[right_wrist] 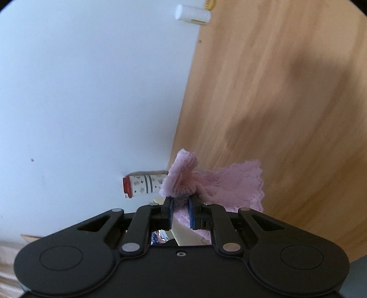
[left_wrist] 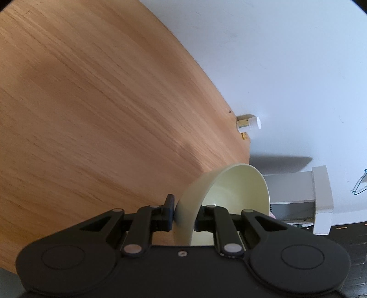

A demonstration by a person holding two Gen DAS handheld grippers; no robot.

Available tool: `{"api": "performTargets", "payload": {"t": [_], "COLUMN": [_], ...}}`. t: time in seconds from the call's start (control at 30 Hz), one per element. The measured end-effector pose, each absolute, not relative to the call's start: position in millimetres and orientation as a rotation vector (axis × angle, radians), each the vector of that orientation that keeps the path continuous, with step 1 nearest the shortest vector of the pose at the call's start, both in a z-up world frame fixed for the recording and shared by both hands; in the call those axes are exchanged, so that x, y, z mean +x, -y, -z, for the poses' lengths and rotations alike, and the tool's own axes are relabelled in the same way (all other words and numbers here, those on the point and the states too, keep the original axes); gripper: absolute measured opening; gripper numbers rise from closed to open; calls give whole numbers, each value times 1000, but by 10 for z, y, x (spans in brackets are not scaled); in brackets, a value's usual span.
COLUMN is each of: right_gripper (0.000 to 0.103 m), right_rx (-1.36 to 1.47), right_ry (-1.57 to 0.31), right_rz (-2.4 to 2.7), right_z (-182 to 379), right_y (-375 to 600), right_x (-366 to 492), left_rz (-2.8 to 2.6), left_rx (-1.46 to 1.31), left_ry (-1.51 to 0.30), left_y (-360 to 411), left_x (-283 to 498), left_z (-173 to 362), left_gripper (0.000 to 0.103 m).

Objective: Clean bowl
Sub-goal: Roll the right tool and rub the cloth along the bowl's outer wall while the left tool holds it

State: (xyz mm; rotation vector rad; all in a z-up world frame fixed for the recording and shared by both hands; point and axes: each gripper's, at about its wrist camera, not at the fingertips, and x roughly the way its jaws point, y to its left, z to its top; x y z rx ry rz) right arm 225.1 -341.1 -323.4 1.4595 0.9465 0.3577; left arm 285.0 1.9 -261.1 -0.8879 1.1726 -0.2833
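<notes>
In the left wrist view my left gripper point(left_wrist: 184, 209) is shut on the wall of a pale cream bowl point(left_wrist: 238, 190), one finger outside, one inside. The bowl is held tilted on its side above the wooden table point(left_wrist: 91, 103), its opening facing right. In the right wrist view my right gripper point(right_wrist: 180, 207) is shut on a pink fluffy cloth point(right_wrist: 229, 185), which bunches above the fingertips and hangs to the right, over the wooden table point(right_wrist: 286, 91). The bowl does not show in the right wrist view.
A small white-capped bottle point(left_wrist: 248, 123) stands at the table's edge by the white wall; it also shows in the right wrist view point(right_wrist: 192, 14). A patterned can with a red lid point(right_wrist: 144, 185) stands by the wall. A white ledge point(left_wrist: 321, 199) juts from the wall.
</notes>
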Motion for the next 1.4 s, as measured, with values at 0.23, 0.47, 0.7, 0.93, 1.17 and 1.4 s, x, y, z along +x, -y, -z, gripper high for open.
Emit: {"api": "performTargets", "payload": {"t": [0.23, 0.47, 0.7, 0.93, 1.17, 1.4], "right_gripper": [14, 14, 14, 14, 14, 14], "right_rx": [1423, 1364, 1391, 1424, 1381, 1220], "right_ry": [-1020, -997, -955, -1015, -1165, -1152], "right_rz": [-316, -349, -389, -362, -353, -475], "right_z": [3403, 3234, 3025, 3161, 3417, 3096], "right_y": [3286, 3223, 3252, 3325, 3251, 3140], "right_x": [2332, 2447, 2506, 2580, 2800, 3068], "left_rz": [285, 249, 278, 315, 341, 381], "left_rx": [-868, -811, -755, -692, -560, -433], "left_ry": [-1165, -1156, -1140, -1147, -1176, -1186], "left_y": [-16, -3, 49, 99, 138, 256], "left_x": [2827, 2831, 2847, 2870, 2872, 2910], "left_z": [2612, 2589, 2543, 2530, 2547, 2512], "left_gripper": [14, 14, 13, 13, 13, 12]}}
